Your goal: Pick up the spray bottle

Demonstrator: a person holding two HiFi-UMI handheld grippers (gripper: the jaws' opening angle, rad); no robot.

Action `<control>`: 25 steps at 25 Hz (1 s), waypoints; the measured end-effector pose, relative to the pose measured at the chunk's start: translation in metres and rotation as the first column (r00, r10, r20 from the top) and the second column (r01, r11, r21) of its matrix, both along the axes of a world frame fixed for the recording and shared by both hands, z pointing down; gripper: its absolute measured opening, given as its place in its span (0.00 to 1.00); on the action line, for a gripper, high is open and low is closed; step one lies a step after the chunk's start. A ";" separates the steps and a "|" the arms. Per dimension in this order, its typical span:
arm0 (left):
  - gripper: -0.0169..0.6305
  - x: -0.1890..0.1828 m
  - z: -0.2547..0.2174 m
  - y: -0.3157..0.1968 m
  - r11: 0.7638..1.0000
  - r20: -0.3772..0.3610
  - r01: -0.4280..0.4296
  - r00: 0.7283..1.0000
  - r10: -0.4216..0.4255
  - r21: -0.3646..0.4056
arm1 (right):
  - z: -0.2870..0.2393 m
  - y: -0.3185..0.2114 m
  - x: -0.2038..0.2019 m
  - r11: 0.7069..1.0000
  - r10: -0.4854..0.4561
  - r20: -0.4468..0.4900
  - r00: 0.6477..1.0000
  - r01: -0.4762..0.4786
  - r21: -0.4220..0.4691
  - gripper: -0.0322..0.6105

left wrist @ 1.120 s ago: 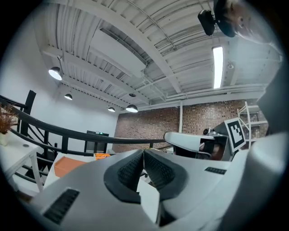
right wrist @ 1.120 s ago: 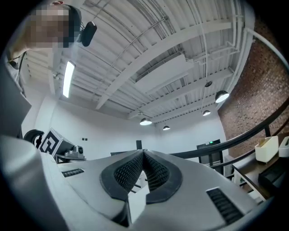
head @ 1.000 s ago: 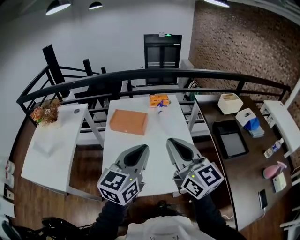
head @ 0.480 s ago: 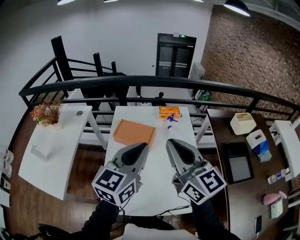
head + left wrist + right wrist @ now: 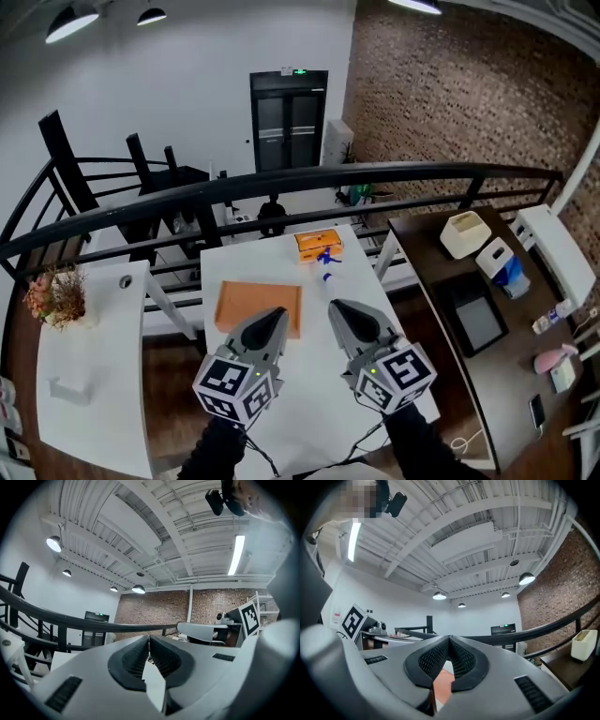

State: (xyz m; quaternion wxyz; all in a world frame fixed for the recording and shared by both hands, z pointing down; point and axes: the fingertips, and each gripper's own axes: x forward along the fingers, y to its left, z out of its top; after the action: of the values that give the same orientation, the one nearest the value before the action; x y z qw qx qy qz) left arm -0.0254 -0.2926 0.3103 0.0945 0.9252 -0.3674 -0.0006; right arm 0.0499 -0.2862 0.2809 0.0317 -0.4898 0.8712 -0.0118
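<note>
Spray bottle on the white tabletop

The spray bottle (image 5: 326,262) is small in the head view, with a blue spray head and a pale, whitish body. It sits toward the far end of the white tabletop (image 5: 267,267), just this side of a small orange box (image 5: 317,244) and to the right of a flat brown cardboard box (image 5: 258,305), apart from it. Its blue head points toward the orange box; whether it stands or lies flat cannot be told.

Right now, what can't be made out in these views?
Head view: spray bottle too small to tell upright from lying.
Head view: print on orange box too small to read.
Head view: table's near end partly behind left gripper and right gripper.
Gripper views: table mostly blocked by each gripper's own body.
</note>
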 end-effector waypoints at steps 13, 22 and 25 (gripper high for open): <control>0.02 -0.016 0.108 -0.158 0.997 0.025 -0.029 0.999 0.031 -0.077 | 0.116 -0.153 -0.017 0.993 0.046 -0.149 0.988 -0.061 -0.100 0.03; 0.02 -0.004 0.186 -0.237 0.995 0.053 -0.032 0.998 0.036 -0.089 | 0.214 -0.262 0.008 0.969 0.098 -0.272 0.957 -0.154 -0.193 0.04; 0.02 -0.002 0.208 -0.257 0.994 0.055 -0.046 0.997 0.052 -0.095 | 0.255 -0.309 0.021 0.946 0.090 -0.369 0.925 -0.194 -0.258 0.04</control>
State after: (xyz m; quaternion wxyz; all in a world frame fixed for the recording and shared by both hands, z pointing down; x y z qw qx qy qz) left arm -0.0272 -0.5493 0.5183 0.1271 0.9282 -0.3468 0.0456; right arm 0.0707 -0.5947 0.5363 -0.1961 -0.5456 0.8133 -0.0490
